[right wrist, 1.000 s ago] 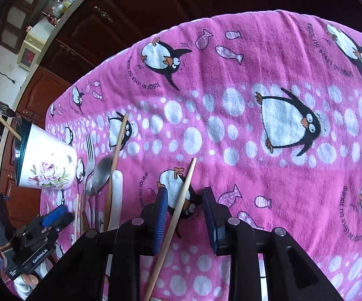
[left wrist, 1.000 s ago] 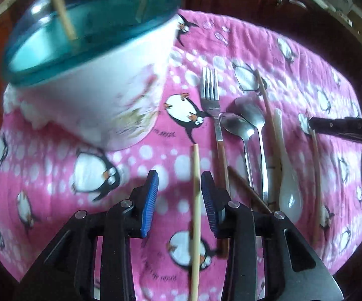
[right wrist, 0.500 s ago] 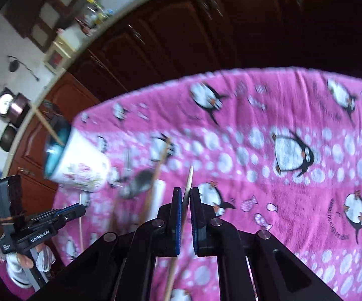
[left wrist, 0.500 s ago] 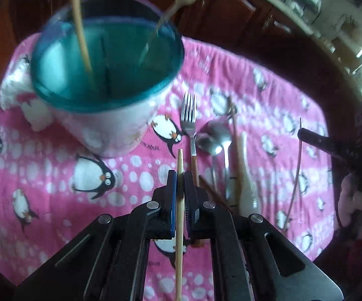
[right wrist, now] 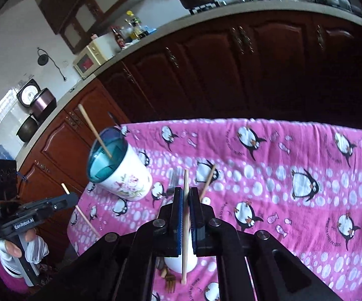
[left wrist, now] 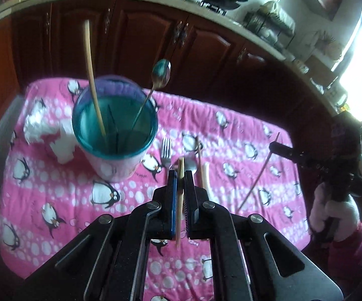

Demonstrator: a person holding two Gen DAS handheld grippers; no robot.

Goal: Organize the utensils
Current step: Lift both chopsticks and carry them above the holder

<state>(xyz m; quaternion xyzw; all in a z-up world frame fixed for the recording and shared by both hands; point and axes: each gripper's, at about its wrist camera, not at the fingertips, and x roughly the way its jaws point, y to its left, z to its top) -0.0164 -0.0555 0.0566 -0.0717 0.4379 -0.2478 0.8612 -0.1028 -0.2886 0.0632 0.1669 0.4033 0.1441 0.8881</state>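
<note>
My left gripper [left wrist: 180, 175] is shut on a pale wooden chopstick [left wrist: 179, 200], held high above the pink penguin cloth [left wrist: 55, 200]. My right gripper [right wrist: 186, 193] is shut on a second chopstick [right wrist: 185, 225], also lifted; it shows in the left wrist view [left wrist: 258, 175]. The white floral cup with a teal inside [left wrist: 115, 135] stands upright at the left, holding a chopstick [left wrist: 93, 80] and a long metal spoon [left wrist: 161, 73]. A fork [left wrist: 165, 150], a metal spoon [left wrist: 190, 165], a white ceramic spoon [left wrist: 206, 175] and a brown stick [left wrist: 199, 155] lie on the cloth right of the cup.
Dark wooden cabinets [right wrist: 231, 70] and a counter with pots stand behind the table. A white crumpled patch [left wrist: 53, 135] lies left of the cup. The left gripper and its gloved hand show at the left in the right wrist view [right wrist: 30, 218].
Both grippers closed on their chopsticks and lifted them well above the cloth. The cup and the lying utensils stayed in place.
</note>
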